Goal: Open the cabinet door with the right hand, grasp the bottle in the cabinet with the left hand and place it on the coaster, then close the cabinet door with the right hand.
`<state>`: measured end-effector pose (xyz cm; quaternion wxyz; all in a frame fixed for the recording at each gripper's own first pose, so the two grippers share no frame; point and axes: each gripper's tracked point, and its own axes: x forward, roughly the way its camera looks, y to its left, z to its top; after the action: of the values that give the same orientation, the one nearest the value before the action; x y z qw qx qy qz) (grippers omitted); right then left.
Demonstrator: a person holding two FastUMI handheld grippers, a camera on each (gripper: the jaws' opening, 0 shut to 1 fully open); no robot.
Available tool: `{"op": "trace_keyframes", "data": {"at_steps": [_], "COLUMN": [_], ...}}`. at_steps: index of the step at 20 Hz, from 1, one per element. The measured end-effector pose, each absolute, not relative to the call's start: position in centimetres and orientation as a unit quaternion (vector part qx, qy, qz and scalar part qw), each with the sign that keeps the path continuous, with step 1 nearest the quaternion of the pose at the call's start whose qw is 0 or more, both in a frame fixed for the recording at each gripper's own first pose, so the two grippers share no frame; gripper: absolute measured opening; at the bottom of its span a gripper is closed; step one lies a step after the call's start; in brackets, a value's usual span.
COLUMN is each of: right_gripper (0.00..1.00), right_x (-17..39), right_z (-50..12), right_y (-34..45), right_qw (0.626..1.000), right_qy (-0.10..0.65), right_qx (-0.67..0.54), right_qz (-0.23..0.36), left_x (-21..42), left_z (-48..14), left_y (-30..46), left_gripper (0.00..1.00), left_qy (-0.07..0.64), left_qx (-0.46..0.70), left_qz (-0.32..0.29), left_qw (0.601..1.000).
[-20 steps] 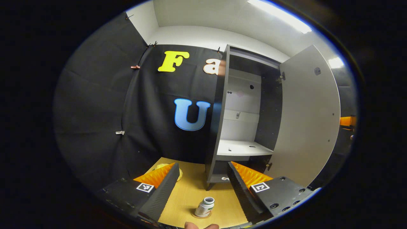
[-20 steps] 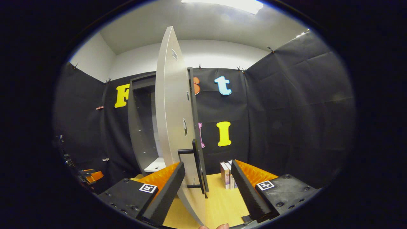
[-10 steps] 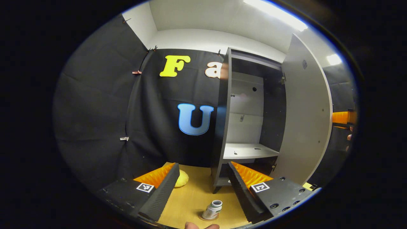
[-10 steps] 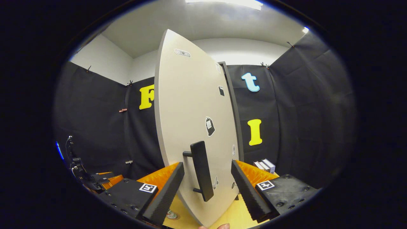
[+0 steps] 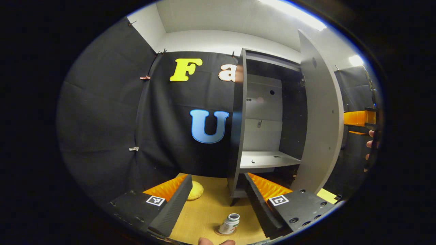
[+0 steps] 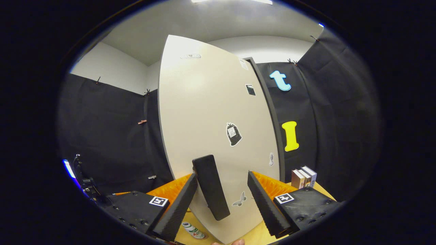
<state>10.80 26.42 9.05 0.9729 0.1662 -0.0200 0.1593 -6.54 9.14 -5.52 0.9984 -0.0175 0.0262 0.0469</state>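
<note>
Bottle (image 5: 229,223) stands upright on the round coaster (image 5: 224,233) on the wooden table (image 5: 204,211), long axis vertical, mouth up, between the spread fingers of the left gripper (image 5: 215,199), untouched. Right gripper (image 6: 220,195) jaws wide open, straddling the cabinet door's (image 6: 211,112) dark bar handle (image 6: 211,187), not clamped. Door stands partly open off the cabinet (image 5: 238,129); shelf (image 5: 265,159) bare.

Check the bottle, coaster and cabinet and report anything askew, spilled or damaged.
Nothing stands out. The bottle stands upright on the coaster, no spill around it. The cabinet looks intact, its door part open, with the handle between the right gripper's open fingers. The left gripper is open and holds nothing.
</note>
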Motion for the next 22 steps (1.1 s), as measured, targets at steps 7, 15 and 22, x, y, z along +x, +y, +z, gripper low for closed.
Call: {"op": "trace_keyframes", "data": {"at_steps": [7, 15, 22], "right_gripper": [0.98, 1.0, 1.0], "right_x": [14.1, 18.7, 20.1], "right_z": [7.8, 6.9, 6.4], "right_y": [29.8, 35.5, 36.6], "right_qw": [0.974, 0.979, 0.981], "right_qy": [-0.017, -0.017, -0.012], "right_qx": [0.151, 0.105, 0.099], "right_qz": [0.168, 0.172, 0.167], "left_x": [-5.6, -4.7, -4.7], "left_z": [-6.5, -6.3, -6.2], "left_y": [9.8, 11.6, 11.5], "left_gripper": [0.95, 0.92, 0.95], "left_qy": [0.041, 0.042, 0.041], "left_qx": [-0.013, -0.01, -0.005], "left_qz": [0.051, 0.066, 0.068], "left_qw": [0.998, 0.997, 0.997]}}
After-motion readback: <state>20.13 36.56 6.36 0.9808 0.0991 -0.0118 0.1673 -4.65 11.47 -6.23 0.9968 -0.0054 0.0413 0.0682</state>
